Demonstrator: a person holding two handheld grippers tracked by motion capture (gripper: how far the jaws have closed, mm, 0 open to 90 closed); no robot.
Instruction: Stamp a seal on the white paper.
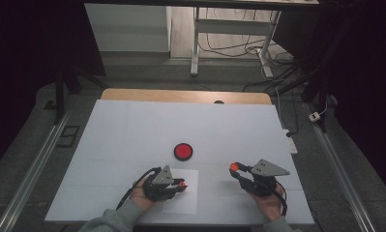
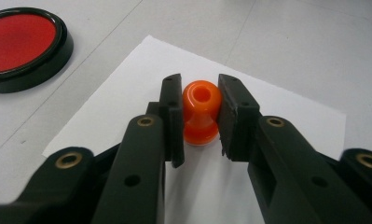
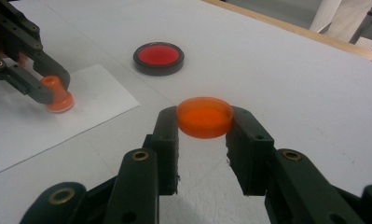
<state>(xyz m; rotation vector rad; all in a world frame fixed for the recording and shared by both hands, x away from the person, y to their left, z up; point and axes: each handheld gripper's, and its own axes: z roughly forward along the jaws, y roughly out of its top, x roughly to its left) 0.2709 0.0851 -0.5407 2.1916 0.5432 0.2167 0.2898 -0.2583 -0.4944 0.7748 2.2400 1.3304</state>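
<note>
Orange stamp (image 2: pixel 201 113) clamped between both jaws of the left tongs (image 2: pixel 200 116), at centre of the left gripper view. Upright, knob end uppermost with a round hole in the top, wider base down on the white paper sheet (image 2: pixel 286 116). In the right gripper view, seen at left of the frame, base resting on the sheet. In the high view, seen at lower centre-left, at the tip of the left tongs, over the sheet.

Orange round cap (image 3: pixel 204 116) gripped by its rim between both jaws of the right tongs (image 3: pixel 203 122), at centre of the right gripper view. Open side up, shallow, translucent. Held off the white surface (image 3: pixel 286 70); in the high view, seen at lower centre-right, well apart from the stamp.

Red ink pad (image 1: pixel 183 151) in a black round case, lying flat on the surface at centre of the high view, beyond the sheet and between the two tongs. At upper left of the left gripper view; at upper centre-left of the right gripper view.

Wooden edge (image 1: pixel 181 95) visible along the far side of the surface, upper part of the high view.
</note>
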